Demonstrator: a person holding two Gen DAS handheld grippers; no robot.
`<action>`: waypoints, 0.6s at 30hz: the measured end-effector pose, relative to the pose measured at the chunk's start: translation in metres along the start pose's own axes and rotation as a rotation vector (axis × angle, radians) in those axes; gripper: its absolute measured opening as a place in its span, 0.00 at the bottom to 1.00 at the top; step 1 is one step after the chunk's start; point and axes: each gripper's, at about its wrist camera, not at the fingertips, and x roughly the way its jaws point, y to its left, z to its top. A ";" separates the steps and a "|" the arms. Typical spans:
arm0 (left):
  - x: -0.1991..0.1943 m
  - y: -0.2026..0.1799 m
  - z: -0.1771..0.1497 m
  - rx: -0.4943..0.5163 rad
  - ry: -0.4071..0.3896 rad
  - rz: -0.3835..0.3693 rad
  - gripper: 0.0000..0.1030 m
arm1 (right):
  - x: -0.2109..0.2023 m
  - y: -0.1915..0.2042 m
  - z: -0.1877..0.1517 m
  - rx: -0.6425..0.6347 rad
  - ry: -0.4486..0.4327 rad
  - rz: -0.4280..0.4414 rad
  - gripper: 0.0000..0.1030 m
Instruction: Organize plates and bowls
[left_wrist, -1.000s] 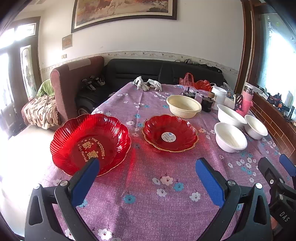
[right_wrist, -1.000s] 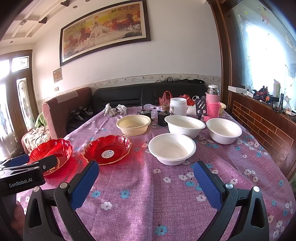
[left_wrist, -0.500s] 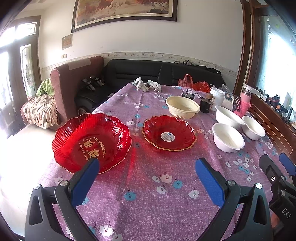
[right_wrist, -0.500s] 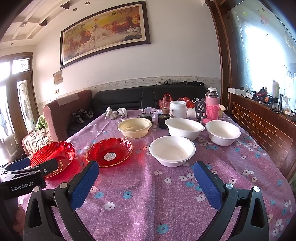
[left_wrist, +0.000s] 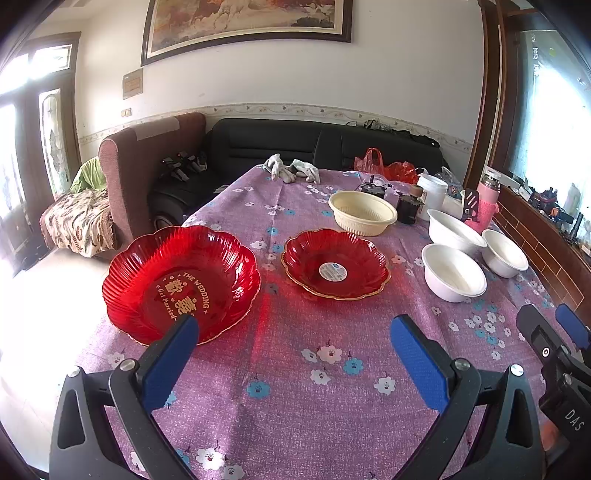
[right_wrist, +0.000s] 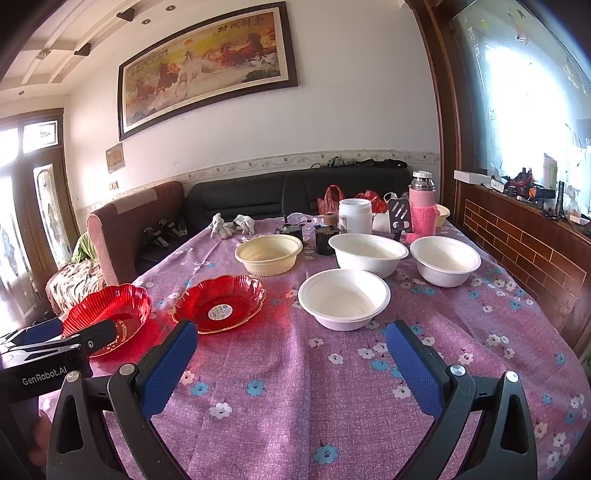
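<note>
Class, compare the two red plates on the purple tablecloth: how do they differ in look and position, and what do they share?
The large red plate is broader and deeper than the small red plate. The large red plate carries gold "THE WEDDING" lettering; the small red plate has a round white sticker at its centre. The large red plate lies by the table's left edge, the small red plate nearer the white bowls. Both are translucent red, scalloped, empty and upright.
</note>
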 end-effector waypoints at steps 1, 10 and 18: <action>0.000 0.000 0.000 0.000 0.001 0.000 1.00 | 0.000 0.000 0.000 0.000 0.000 0.001 1.00; 0.000 -0.001 -0.001 0.000 0.002 -0.003 1.00 | 0.001 0.001 -0.001 0.001 0.002 0.002 1.00; 0.002 -0.001 -0.002 0.003 0.009 -0.005 1.00 | 0.001 0.001 -0.001 0.003 0.005 0.003 1.00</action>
